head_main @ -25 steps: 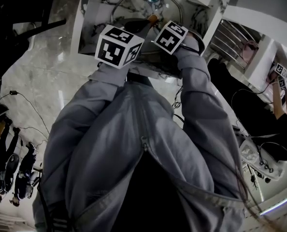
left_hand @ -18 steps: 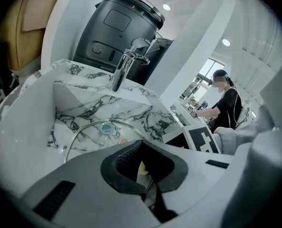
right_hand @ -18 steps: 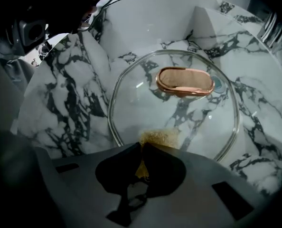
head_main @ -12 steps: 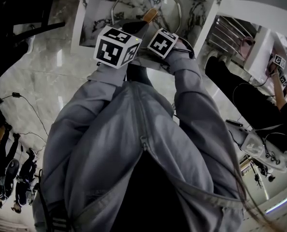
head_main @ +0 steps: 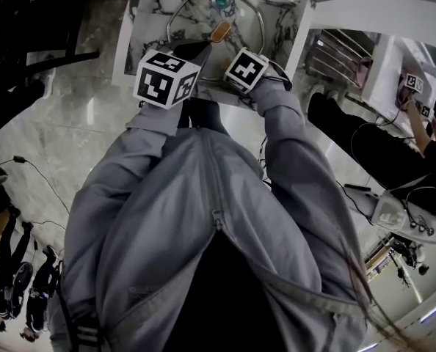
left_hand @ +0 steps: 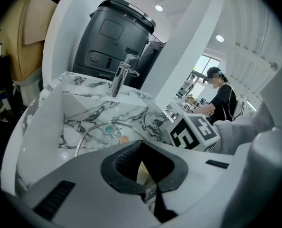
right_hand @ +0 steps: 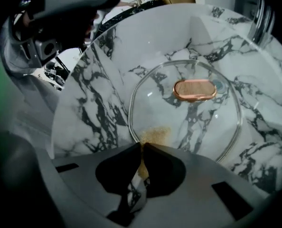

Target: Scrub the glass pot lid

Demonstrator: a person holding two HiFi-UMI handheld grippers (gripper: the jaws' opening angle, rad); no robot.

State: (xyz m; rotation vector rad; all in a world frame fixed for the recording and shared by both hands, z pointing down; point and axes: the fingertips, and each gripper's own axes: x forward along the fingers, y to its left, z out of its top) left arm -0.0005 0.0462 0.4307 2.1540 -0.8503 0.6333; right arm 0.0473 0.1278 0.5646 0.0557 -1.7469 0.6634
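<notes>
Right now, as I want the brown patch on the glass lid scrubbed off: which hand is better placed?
Right, I'd say. The right tool, shut, has its tips at the brown patch on the glass lid, by its near rim. The left tool, also shut, sits just beside it.

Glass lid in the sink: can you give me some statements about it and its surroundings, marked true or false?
1. The glass lid lies in a marble-patterned sink. True.
2. The lid's handle is bright blue. False: it is copper-brown.
3. Both grippers' jaws stand wide open. False: the left gripper and the right gripper both have their jaws closed together.
4. A tap stands at the sink's far edge. True.
5. A brownish patch shows on the lid near the right gripper's tips. True.
6. Nobody else is in the room. False: a person in black stands in the background.
</notes>
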